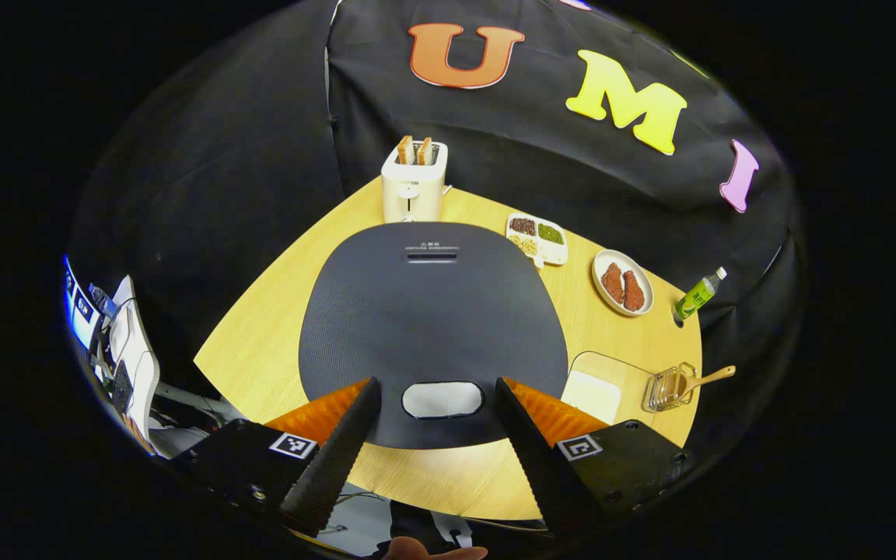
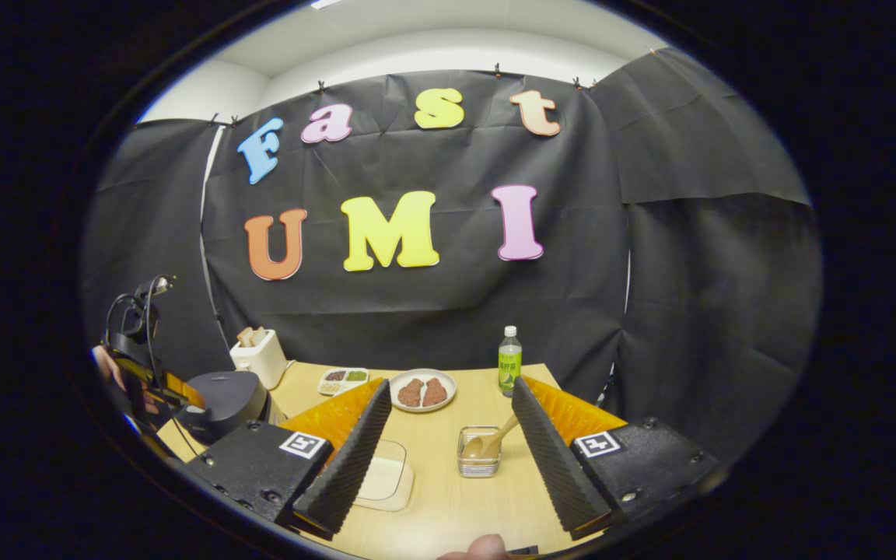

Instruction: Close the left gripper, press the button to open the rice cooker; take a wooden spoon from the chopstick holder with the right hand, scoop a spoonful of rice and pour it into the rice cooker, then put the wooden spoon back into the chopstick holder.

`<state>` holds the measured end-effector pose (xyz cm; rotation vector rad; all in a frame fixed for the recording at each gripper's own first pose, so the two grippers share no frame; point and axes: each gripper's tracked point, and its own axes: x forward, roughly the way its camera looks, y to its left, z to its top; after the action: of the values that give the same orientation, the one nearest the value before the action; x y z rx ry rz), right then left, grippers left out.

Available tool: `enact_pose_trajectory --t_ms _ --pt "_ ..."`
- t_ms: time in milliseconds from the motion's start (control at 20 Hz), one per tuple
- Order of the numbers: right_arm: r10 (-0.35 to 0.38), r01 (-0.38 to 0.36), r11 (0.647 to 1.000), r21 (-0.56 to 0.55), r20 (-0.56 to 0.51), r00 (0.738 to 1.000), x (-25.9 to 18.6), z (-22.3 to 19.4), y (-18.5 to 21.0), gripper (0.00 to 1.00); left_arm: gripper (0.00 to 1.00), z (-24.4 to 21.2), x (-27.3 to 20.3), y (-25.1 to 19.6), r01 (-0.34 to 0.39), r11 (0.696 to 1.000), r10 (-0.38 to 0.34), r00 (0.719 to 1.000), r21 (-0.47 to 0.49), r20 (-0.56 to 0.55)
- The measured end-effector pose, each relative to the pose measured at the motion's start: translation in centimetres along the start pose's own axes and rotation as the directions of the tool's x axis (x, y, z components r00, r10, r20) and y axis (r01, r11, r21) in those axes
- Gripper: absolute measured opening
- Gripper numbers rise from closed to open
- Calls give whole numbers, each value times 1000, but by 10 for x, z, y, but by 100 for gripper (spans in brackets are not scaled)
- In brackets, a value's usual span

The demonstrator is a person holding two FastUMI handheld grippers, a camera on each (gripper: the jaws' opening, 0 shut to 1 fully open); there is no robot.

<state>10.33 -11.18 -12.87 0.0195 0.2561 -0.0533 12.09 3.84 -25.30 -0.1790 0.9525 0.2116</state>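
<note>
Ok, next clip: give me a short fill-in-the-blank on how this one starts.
1. The rice cooker lid is ____.
2. The left gripper, hovering over the lid button, has its fingers ____.
3. The wooden spoon rests in the ____.
4. The toaster holds ____ slices of bread.

Missing words: closed; open; chopstick holder; two
</note>
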Motion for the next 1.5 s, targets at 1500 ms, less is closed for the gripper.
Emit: enact_pose_trajectory --t_ms 1500 --pt "-117 111 993 43 195 974 -126 66 -9 99 95 30 -201 -94 191 937 -329 758 292 563"
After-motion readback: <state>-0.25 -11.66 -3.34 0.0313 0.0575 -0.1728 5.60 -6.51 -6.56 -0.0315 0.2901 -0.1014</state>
